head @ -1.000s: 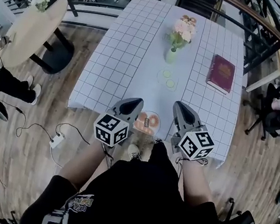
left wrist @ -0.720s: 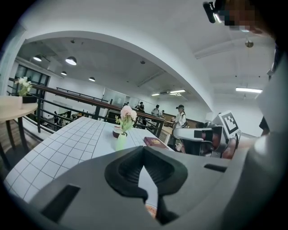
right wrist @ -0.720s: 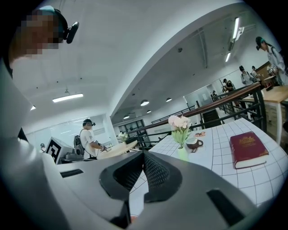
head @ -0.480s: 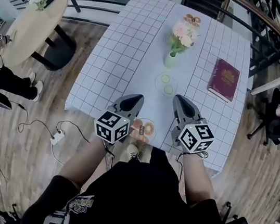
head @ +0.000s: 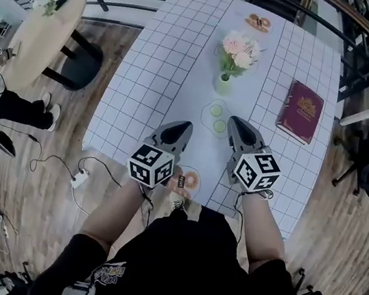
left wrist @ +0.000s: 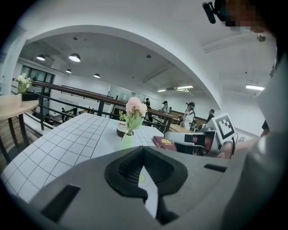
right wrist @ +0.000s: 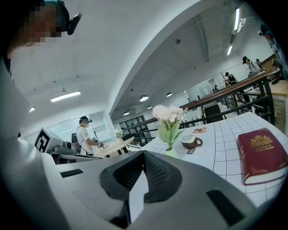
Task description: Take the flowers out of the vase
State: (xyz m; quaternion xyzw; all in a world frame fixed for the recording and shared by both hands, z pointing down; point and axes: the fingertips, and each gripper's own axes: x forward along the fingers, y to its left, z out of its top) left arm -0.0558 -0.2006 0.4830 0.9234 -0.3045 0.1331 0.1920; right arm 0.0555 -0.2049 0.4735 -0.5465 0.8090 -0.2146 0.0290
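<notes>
Though poised above the near edge of the gridded table [head: 159, 56], shut and empty alike: left gripper [head: 185, 125] and right gripper [head: 234, 122], side by side, jaws pressed together on nothing. Pink and white flowers [head: 240, 48] upright in a small pale green vase [head: 223, 84] at mid-table, well apart from both tools, just beyond a clear dish [head: 216, 114]; red book [head: 304, 112] off to the right. Expect a light bunch, soft in the bloom, easily crushed or shed, on thin springy stems. Expect a light vase too, apt to tip or ride up with the stems. Open first, then take hold low on the green stems just above the vase mouth, never on the heads; steady the vase with the other tool and draw straight up.
</notes>
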